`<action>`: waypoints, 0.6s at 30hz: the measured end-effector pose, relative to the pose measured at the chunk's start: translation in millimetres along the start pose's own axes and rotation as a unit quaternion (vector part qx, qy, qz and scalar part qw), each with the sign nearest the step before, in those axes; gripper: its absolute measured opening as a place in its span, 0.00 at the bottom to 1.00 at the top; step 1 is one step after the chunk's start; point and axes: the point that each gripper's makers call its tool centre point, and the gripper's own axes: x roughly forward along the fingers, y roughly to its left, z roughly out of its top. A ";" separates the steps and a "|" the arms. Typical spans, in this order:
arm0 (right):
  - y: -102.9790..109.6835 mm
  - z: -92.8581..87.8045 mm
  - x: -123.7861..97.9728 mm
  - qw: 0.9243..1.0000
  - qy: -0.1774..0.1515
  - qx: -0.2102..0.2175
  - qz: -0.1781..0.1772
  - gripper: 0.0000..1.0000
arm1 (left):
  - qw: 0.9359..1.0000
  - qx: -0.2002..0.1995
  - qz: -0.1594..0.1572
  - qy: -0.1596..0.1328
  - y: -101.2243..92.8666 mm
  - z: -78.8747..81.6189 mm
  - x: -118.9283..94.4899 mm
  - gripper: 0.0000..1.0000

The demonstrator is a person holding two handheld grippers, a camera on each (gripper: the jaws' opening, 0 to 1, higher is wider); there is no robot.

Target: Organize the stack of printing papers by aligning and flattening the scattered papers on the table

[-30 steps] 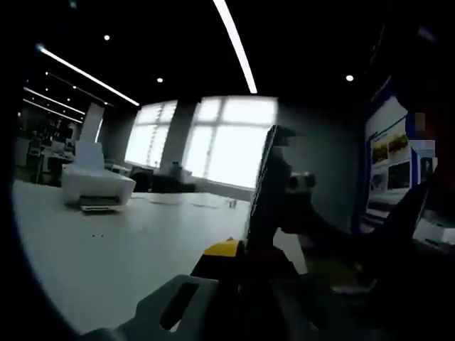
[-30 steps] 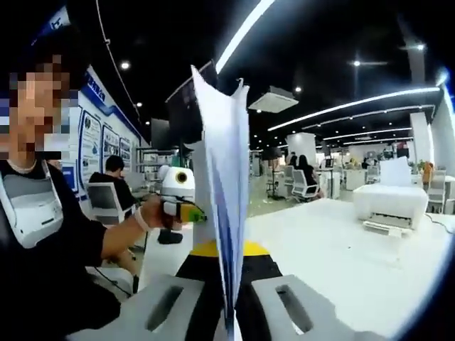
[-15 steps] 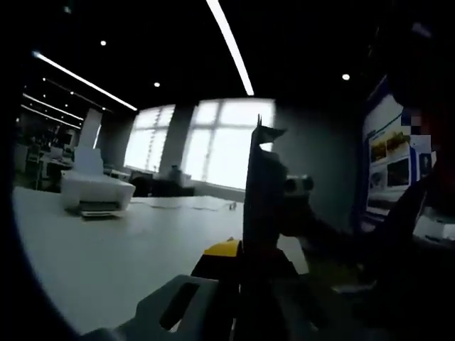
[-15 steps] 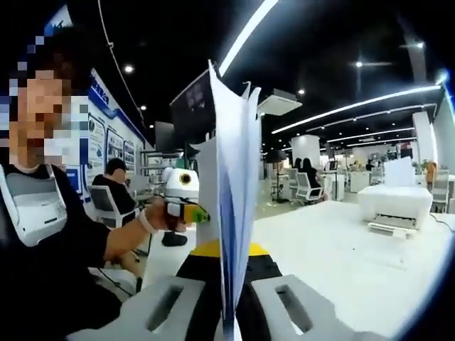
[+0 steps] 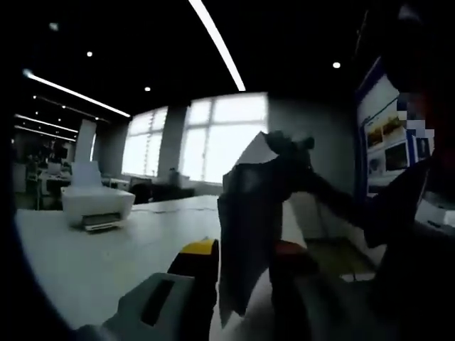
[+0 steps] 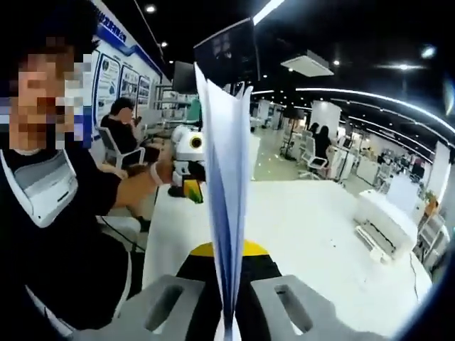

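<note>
A stack of white printing papers (image 6: 226, 192) stands on edge above the white table (image 6: 313, 234), held at both ends. My right gripper (image 6: 227, 321) is shut on its near edge, the sheets rising straight up between the grey jaws. At the far end a hand holds my left gripper (image 6: 188, 153) against the stack. In the left gripper view the paper stack (image 5: 245, 227) looks dark against the windows and slightly bowed, with my left gripper (image 5: 229, 312) shut on it. The right gripper (image 5: 293, 146) grips its far top corner.
A white printer (image 6: 384, 222) sits at the far side of the table, seen also as the printer (image 5: 97, 204) in the left gripper view. A person in dark clothes (image 6: 57, 234) stands close at the left. Office chairs and people are in the background.
Both views have tilted, bringing more of the table into view. In the left gripper view the stack has turned and bowed, showing more of its face. Both grippers still hold it.
</note>
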 end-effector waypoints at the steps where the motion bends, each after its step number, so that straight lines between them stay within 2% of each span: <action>1: -0.3 0.0 -1.0 1.000 0.011 -0.004 -0.001 0.00 | 1.000 0.003 -0.001 0.001 0.1 0.5 1.1 0.30; 4: 2.0 -4.7 -2.6 0.999 0.040 -0.005 0.009 0.00 | 1.000 0.005 -0.003 0.002 -0.3 1.6 3.4 0.31; 9: 5.4 -16.9 -6.7 0.994 0.110 -0.010 0.023 0.00 | 1.000 0.016 -0.006 0.010 -2.2 3.2 7.2 0.32; 15: 12.6 -17.6 -5.7 0.981 0.183 -0.023 0.053 0.00 | 0.999 0.035 -0.013 0.023 -6.0 4.0 11.4 0.34; 18: 14.6 -19.4 -2.8 0.973 0.221 -0.029 0.061 0.00 | 0.997 0.053 -0.024 0.041 -9.6 0.1 13.0 0.35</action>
